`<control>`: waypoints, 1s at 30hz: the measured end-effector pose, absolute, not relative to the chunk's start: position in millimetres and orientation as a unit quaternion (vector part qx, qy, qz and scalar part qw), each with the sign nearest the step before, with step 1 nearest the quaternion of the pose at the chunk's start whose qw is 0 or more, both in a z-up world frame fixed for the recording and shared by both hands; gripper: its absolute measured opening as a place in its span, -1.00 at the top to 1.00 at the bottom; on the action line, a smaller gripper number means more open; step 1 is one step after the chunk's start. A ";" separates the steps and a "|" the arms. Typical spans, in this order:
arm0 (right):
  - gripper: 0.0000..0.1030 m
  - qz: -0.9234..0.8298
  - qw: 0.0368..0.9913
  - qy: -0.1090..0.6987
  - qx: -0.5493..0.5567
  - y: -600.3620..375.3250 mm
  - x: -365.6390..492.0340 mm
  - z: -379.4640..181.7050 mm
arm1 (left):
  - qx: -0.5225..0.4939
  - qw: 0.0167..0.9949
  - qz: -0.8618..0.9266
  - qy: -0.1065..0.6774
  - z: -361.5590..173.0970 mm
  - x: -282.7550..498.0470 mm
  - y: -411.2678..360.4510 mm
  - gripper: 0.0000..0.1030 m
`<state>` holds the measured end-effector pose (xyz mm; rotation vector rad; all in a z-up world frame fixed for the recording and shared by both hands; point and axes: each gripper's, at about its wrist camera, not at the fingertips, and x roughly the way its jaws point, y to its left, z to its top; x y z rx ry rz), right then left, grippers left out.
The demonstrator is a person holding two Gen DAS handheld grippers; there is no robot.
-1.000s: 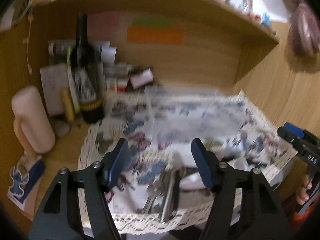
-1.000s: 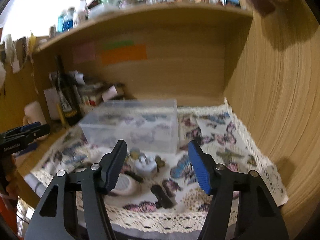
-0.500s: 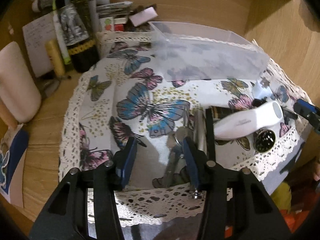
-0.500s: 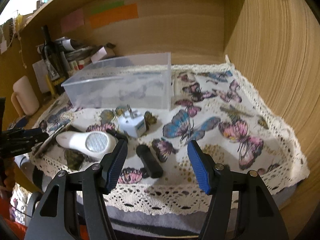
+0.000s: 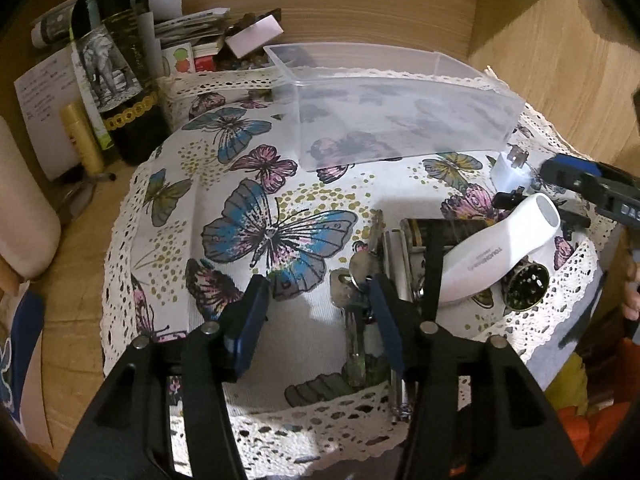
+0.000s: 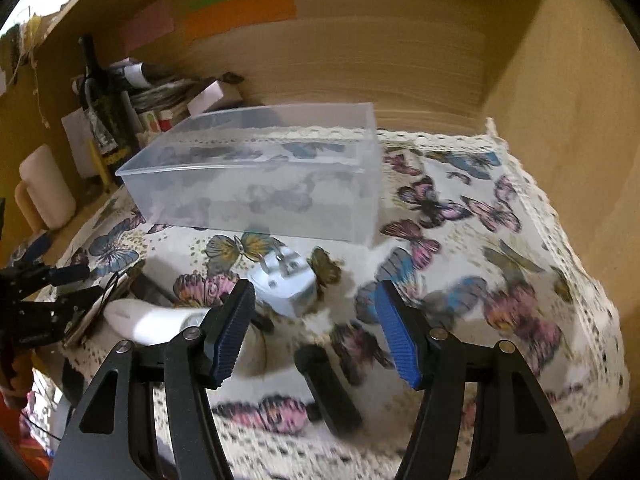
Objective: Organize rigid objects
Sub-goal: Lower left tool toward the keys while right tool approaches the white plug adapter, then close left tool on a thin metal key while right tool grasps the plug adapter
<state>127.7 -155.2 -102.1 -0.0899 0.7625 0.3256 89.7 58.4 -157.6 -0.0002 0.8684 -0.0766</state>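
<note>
A clear plastic box (image 5: 396,108) stands empty at the back of the butterfly cloth (image 5: 240,208); it also shows in the right wrist view (image 6: 260,176). My left gripper (image 5: 316,316) is open, low over the cloth, its right finger beside a bunch of keys (image 5: 352,292). Right of the keys lie a metal tool (image 5: 404,252), a white handheld device (image 5: 500,252) and a white plug adapter (image 5: 510,172). My right gripper (image 6: 316,332) is open above a black cylinder (image 6: 328,388), with the adapter (image 6: 286,284) just beyond its fingers and the white device (image 6: 152,320) to the left.
A wine bottle (image 5: 116,68), papers and small boxes crowd the back left corner. A cream mug (image 5: 24,208) stands at the left. Wooden walls close in the back and the right side (image 6: 560,120). The cloth's lace edge (image 5: 320,420) hangs over the front.
Both grippers have tilted down and come closer to the cloth. The left one has moved in beside the keys; the right one has come over the black cylinder and adapter.
</note>
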 end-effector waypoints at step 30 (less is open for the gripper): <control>0.17 0.185 0.884 0.429 -0.010 -140.2 159.4 -129.0 | 0.018 0.894 -0.027 0.448 -157.5 127.4 56.5 0.39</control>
